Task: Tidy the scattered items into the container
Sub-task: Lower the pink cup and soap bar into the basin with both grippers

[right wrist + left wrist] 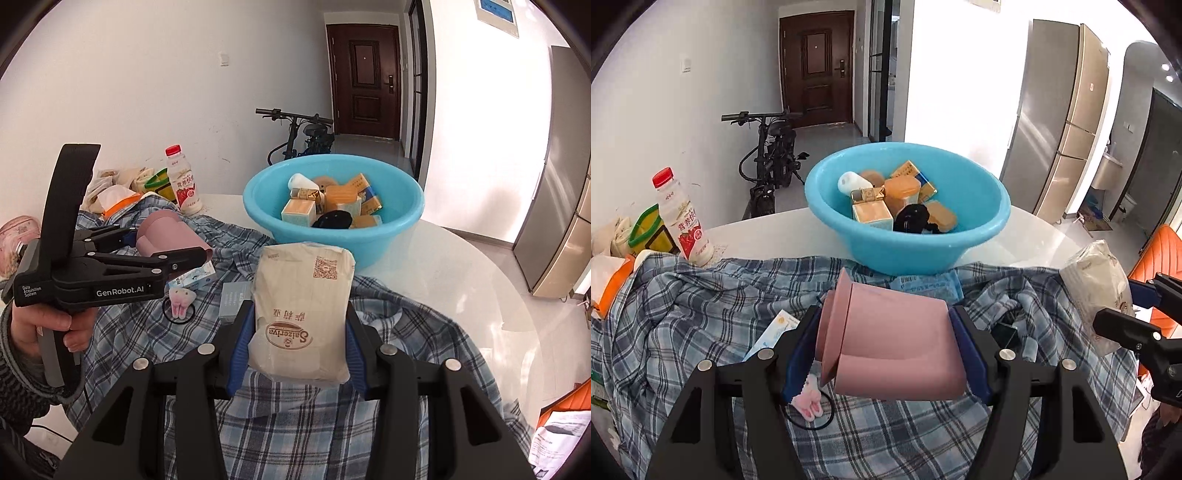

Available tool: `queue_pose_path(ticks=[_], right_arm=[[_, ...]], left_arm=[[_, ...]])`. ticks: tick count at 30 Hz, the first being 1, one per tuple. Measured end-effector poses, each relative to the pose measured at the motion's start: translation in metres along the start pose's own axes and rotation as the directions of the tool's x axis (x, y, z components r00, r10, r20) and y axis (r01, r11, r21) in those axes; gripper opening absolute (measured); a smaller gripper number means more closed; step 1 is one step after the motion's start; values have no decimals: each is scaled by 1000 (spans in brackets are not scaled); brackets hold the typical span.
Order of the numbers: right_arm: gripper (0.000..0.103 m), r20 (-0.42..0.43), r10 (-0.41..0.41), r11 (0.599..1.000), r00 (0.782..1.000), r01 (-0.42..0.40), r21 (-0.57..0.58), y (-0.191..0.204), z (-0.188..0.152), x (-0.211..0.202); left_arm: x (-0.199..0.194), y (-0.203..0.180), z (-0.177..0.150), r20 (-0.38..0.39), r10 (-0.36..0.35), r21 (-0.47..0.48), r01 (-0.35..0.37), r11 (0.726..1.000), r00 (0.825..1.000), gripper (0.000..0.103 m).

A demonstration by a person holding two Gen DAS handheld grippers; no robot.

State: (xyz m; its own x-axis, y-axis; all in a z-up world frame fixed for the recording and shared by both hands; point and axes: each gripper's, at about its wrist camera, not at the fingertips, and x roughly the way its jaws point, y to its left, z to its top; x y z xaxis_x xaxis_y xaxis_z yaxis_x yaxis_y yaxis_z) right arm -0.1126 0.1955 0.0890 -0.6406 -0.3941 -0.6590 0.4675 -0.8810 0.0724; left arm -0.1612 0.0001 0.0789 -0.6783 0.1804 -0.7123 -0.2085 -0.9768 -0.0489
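A blue plastic basin (982, 192) (406, 199) stands on the white table and holds several small boxes and bottles. My left gripper (886, 339) is shut on a pink cup (897, 339) lying on its side, held above a plaid shirt (701, 306), short of the basin. The left gripper also shows in the right wrist view (170, 245) with the pink cup (166, 236). My right gripper (297, 328) is shut on a beige Saizeriya packet (303, 306), held above the shirt just before the basin. The packet shows at the right in the left wrist view (1097, 280).
A plaid shirt (332, 424) covers the table's near part. On it lie a pink tooth-shaped hair tie (180, 301), a grey box (232, 299) and a blue packet (923, 286). A milk bottle (683, 218) and bags stand at the left. A fridge and bicycle stand beyond.
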Motion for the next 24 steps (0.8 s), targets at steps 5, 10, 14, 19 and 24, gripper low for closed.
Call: queue_pose_path(ticks=[5,10,14,19,24], right_arm=[[44,-15,15,1000,1000,-15,-14,-11,35,19],[44,-29,49,998,998,-48,32,-31,70,43],[44,-35,17,999,999,-15,44,-46,94,64],[44,-57,-36,999,998,36,0,-56,119,96],[44,-96,-49,999,994,49,1,-67,133,132]], left_arm=[[15,-1,37,27,29,17,-30,999,999,71],[38,4,74,49,51,-27,-49,998,998,71],[61,7,100,44,42,-34,-40,999,998,71],[90,11,134,50,67,-63,-64,996,996,71],[125,13,167,40,73,-53,-70,996,997,71]])
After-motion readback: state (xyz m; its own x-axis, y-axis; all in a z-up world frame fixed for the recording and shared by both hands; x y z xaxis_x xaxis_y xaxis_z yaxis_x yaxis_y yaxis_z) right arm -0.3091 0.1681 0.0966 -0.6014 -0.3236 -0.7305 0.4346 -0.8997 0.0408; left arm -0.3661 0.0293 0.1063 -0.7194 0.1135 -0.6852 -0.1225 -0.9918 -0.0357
